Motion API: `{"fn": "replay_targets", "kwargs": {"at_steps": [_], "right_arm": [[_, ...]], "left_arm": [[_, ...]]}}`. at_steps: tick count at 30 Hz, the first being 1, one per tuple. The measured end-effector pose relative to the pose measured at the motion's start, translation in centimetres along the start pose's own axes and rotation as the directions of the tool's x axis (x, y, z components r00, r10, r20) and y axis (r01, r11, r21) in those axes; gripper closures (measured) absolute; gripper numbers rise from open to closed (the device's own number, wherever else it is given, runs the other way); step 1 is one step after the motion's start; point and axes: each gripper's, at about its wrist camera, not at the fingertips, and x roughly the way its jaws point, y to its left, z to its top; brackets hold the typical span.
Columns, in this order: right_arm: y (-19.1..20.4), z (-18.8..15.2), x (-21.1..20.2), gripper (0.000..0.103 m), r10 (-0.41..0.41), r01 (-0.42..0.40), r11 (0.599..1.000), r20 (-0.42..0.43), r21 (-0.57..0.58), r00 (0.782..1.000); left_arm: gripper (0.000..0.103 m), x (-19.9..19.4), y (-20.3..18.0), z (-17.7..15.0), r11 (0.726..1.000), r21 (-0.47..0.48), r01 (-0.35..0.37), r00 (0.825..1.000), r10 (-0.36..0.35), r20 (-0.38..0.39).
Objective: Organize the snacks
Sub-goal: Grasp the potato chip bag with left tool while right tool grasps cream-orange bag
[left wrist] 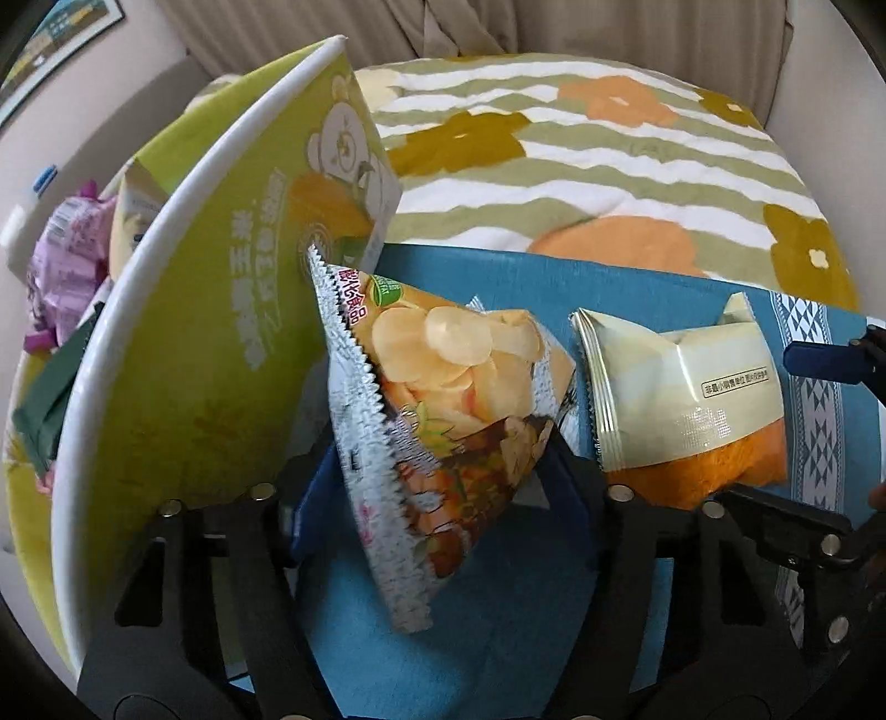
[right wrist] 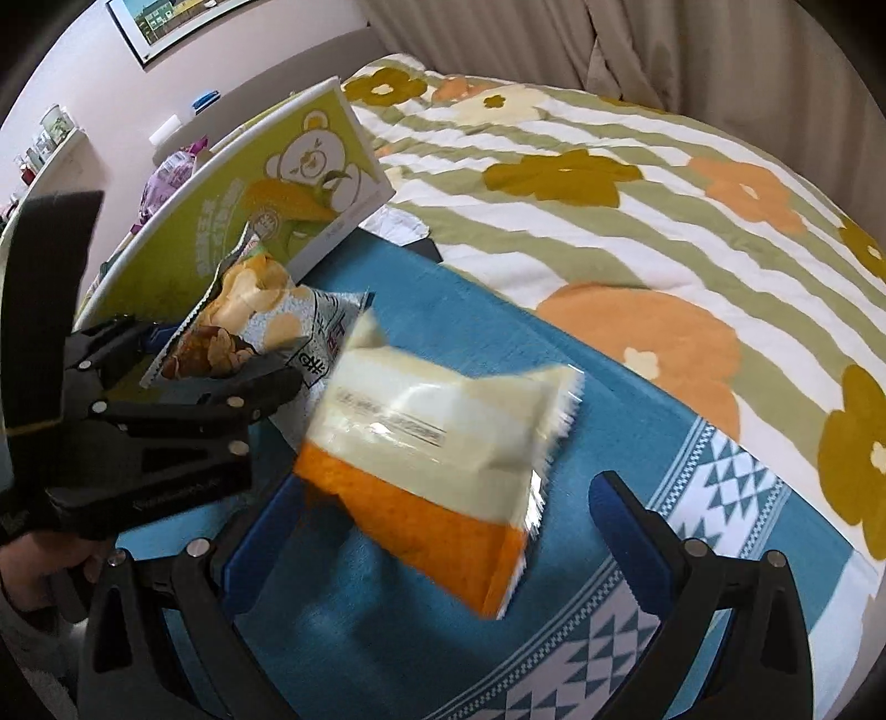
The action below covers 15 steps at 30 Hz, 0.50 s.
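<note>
The left claw [left wrist: 443, 482] is clenched on the chip bag [left wrist: 443, 382], tight beside the green box's rim [left wrist: 183, 216]. The right claw [right wrist: 432, 531] stands released around the cream-orange packet [right wrist: 437, 465] on the blue cloth [right wrist: 476, 310], open bed to the right.

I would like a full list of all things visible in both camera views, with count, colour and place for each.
chip bag: one, silver and orange, between the left gripper's fingers
cream-orange packet: one, on the blue cloth, between the right gripper's open fingers
green box: one, lime with white rim, left side
purple packets: several, inside the box
blue cloth: one, teal, patterned edge, on the bed
floral blanket: one, striped, on the bed
curtain: beige, behind
picture: one, on the wall
left gripper: black, blue pads
right gripper: black, blue pads
</note>
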Motion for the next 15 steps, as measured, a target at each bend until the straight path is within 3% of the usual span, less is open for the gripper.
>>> {"fn": "replay_targets", "kwargs": {"at_steps": [5, 8, 12, 15], "right_arm": [[0.1, 0.3, 0.6, 0.001, -0.007, 0.006, 0.999, -0.018, -0.044, 1.000], [0.8, 0.6, 0.3, 0.001, -0.039, 0.035, 0.987, -0.021, -0.157, 0.999], [2.3, 1.1, 0.5, 0.001, -0.109, 0.091, 0.923, -0.028, -0.373, 0.994], [3.3, 1.2, 1.0, 0.001, -0.117, 0.089, 0.863, -0.026, -0.497, 0.993]], "left_arm": [[0.043, 0.0, -0.7, 0.3, 0.998, 0.060, -0.010, 1.000, 0.009, 0.012], [0.049, -0.1, -0.7, 0.5, 0.997, 0.081, -0.005, 1.000, 0.003, 0.018], [0.054, 0.1, -0.4, 0.5, 0.995, 0.102, 0.009, 1.000, -0.009, 0.002], [0.057, 0.2, -0.5, 0.6, 0.992, 0.125, 0.010, 1.000, -0.011, 0.006]]}}
